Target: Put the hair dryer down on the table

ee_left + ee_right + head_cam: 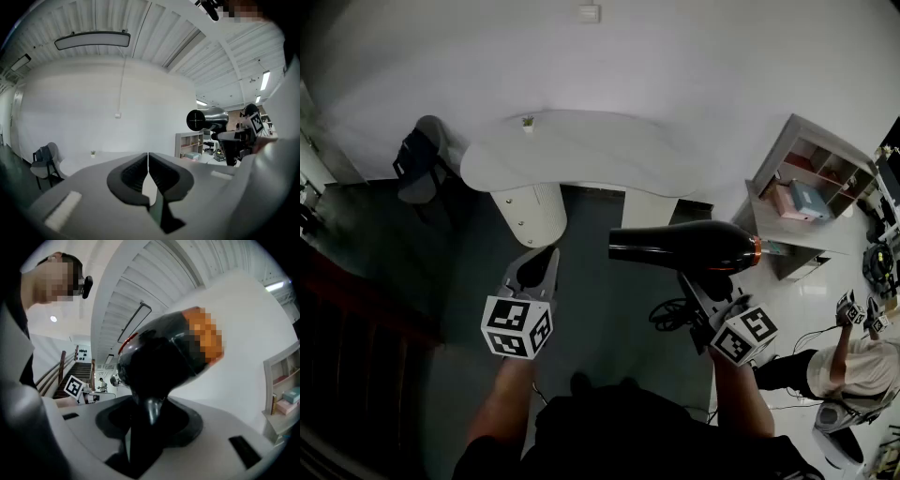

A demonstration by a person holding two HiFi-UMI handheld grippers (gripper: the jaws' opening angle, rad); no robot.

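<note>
Head view: the right gripper (710,298) is clamped on the handle of a black hair dryer (684,247), which is held in the air just above the gripper; the barrel lies level, its nozzle pointing toward the left gripper (536,269); a cord (668,314) loops beneath; the dryer is clear of the white table (581,155), which stands farther ahead; a shelf (811,183) stands at right.

Left gripper view: its jaws are pressed together with nothing between them; the dryer shows to the right, nozzle facing the camera, atop the right gripper; the table lies beyond.

Right gripper view: the dryer's handle stands upright between the jaws, gripped on both sides; its body fills the view just above.
</note>
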